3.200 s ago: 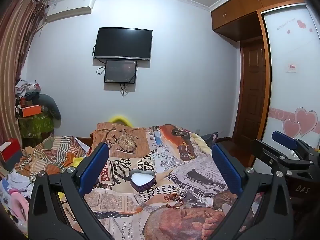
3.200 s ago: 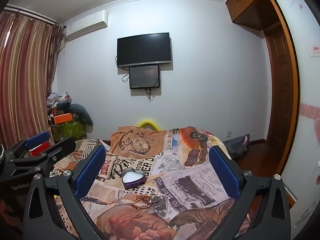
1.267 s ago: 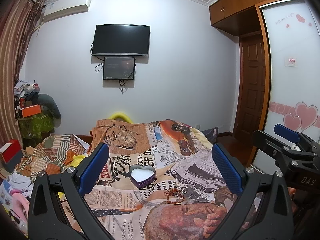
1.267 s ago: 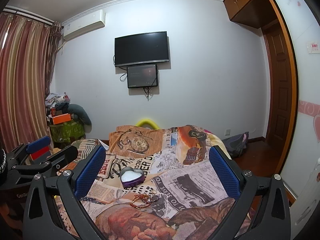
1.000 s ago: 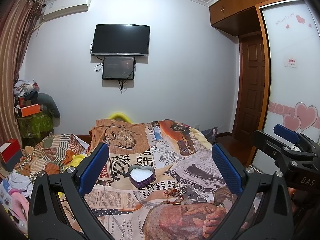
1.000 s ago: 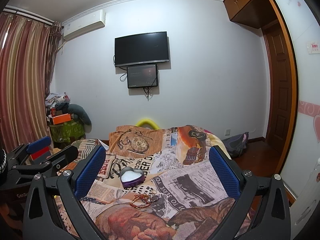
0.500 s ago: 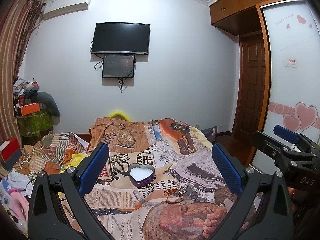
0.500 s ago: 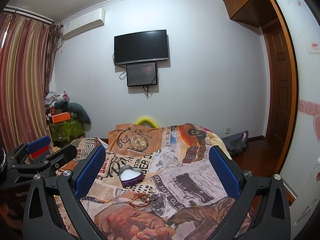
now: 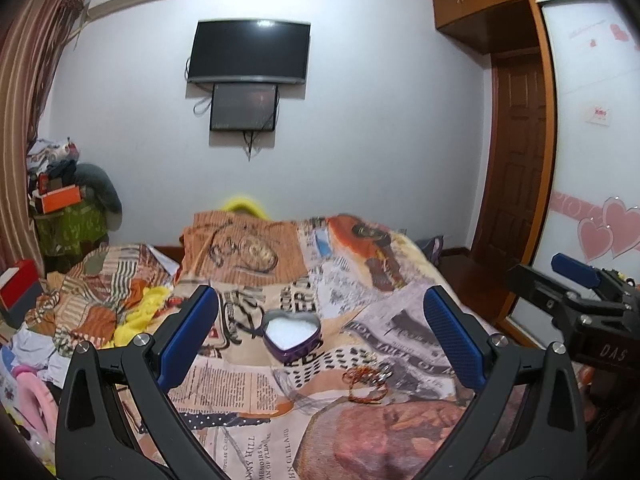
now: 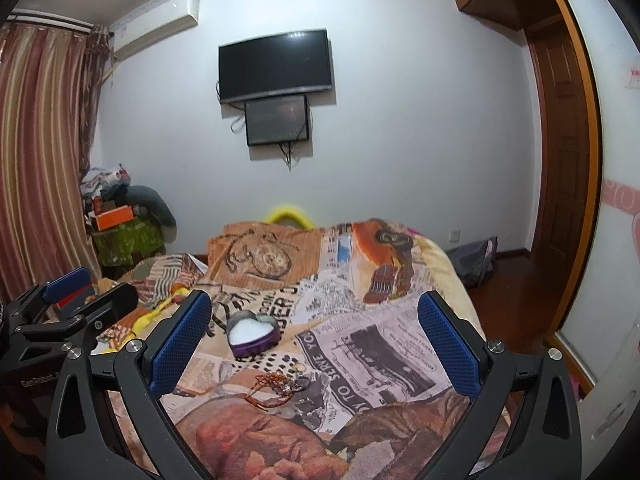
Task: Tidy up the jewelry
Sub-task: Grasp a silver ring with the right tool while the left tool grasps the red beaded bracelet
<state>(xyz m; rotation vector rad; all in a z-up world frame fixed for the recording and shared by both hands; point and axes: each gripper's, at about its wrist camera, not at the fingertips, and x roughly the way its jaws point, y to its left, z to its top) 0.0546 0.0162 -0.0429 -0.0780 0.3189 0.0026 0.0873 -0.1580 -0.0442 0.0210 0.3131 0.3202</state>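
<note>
Bedspread (image 9: 256, 376); blurred jewelry tangle (image 9: 366, 378)

White wall (image 9: 360, 120) bears a television (image 9: 250, 51); striped curtains (image 10: 40, 152) left.

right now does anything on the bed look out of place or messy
Yes. The jewelry lies loose in a tangled heap on the bedspread, just in front of the open heart-shaped box instead of inside it. The box's white lining looks bare. Both tongs, left and right, are open and hold nothing.
</note>
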